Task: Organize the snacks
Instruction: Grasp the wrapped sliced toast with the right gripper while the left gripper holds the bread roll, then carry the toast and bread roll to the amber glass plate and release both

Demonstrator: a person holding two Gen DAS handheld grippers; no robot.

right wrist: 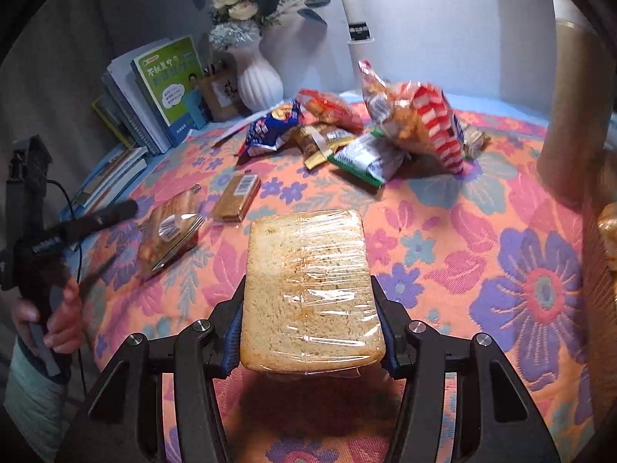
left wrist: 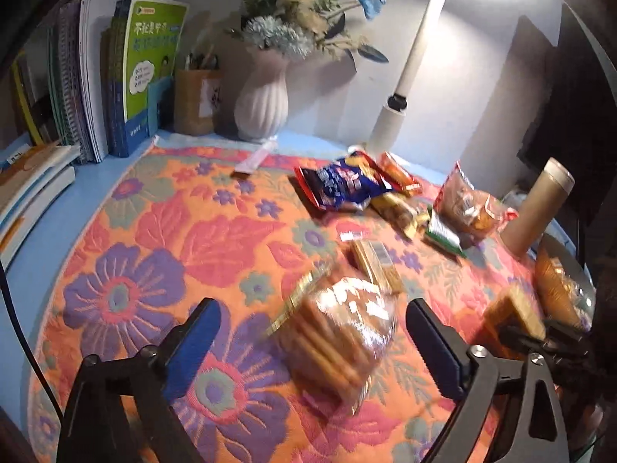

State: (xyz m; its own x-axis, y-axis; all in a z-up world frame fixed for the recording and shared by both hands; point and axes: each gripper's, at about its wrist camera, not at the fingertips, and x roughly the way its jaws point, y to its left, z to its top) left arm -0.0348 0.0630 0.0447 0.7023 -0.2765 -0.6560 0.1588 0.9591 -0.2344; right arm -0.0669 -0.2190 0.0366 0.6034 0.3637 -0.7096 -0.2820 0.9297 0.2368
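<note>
Vase (left wrist: 262, 104) of flowers (left wrist: 285, 27), pens in holder (left wrist: 194, 102)

The biscuit pack (left wrist: 339, 339) between the left tongs (left wrist: 314, 343) is smeared by blur. A brown tube (right wrist: 574, 88) is cut off at the right edge. Labels on the snack bags (right wrist: 347, 131) are too small to read.

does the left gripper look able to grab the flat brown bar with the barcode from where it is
Probably yes: the left gripper is open, and the brown bar lies just beyond it, though the cracker pack between its fingers sits in the way.
</note>
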